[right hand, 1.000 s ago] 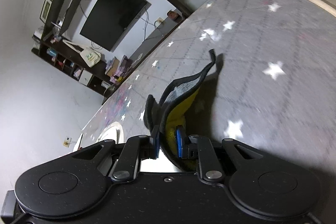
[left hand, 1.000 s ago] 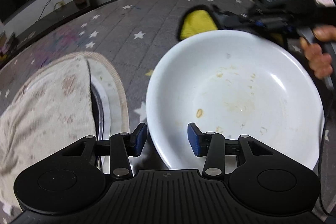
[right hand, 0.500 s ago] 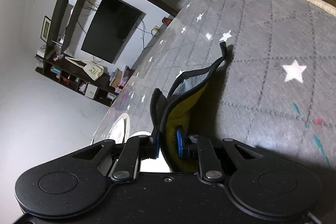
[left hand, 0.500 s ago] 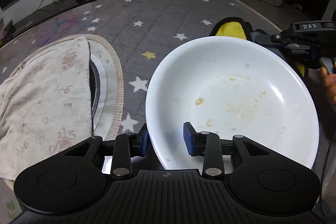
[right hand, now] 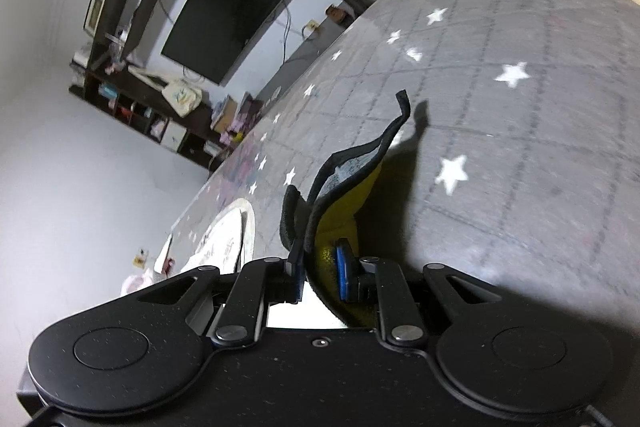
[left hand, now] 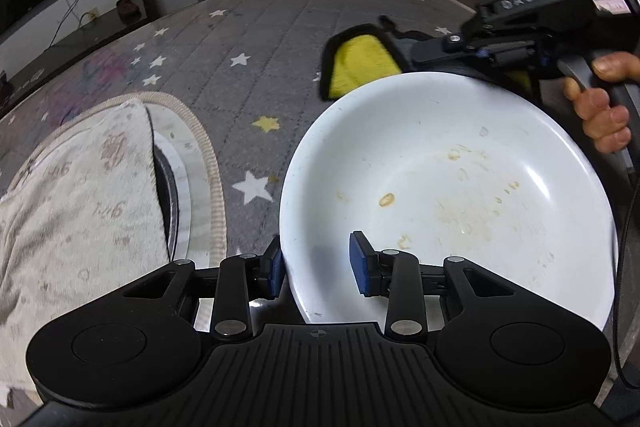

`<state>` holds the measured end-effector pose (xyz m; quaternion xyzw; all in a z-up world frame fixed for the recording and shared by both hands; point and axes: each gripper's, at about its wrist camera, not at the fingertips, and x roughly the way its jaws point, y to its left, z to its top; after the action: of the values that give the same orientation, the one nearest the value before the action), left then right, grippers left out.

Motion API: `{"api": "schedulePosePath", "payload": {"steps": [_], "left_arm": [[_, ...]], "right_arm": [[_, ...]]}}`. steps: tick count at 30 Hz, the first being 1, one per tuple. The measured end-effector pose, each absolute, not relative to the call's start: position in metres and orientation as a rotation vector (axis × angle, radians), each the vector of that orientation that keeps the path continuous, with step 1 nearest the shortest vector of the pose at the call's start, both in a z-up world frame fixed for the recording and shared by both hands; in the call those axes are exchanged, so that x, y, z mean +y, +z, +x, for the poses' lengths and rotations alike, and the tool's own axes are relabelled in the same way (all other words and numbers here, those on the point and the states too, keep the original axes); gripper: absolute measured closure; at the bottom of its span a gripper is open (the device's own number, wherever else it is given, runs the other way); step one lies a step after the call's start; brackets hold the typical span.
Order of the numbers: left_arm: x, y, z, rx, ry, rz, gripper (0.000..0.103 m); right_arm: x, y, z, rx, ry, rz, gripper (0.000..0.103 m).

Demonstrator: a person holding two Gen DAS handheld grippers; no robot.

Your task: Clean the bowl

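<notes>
One bowl (left hand: 448,187) rim between left tool (left hand: 316,265) pads

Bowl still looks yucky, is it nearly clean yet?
Not yet. Done: the left gripper has the white bowl by its near rim, and the right gripper is shut on the yellow cloth. In hand: the cloth sits just behind the bowl's far rim. Left: the brown stains inside all need wiping.
</notes>
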<state>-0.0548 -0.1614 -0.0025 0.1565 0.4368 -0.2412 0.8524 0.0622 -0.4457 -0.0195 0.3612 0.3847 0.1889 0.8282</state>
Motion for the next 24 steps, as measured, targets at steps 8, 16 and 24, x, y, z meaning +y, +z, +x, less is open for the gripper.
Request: {"api": "schedulePosePath", "payload": {"steps": [8, 16, 24], "left_arm": [[-0.170, -0.003, -0.045, 0.903, -0.511, 0.372, 0.067], [-0.171, -0.003, -0.042, 0.900, -0.505, 0.363, 0.067], [-0.161, -0.001, -0.055, 0.907, -0.465, 0.299, 0.066]], "right_arm": [[-0.415, -0.007, 0.077, 0.859, 0.447, 0.655, 0.083], [-0.386, -0.003, 0.086, 0.882, 0.505, 0.565, 0.082], [-0.394, -0.003, 0.082, 0.881, 0.494, 0.564, 0.083]]}}
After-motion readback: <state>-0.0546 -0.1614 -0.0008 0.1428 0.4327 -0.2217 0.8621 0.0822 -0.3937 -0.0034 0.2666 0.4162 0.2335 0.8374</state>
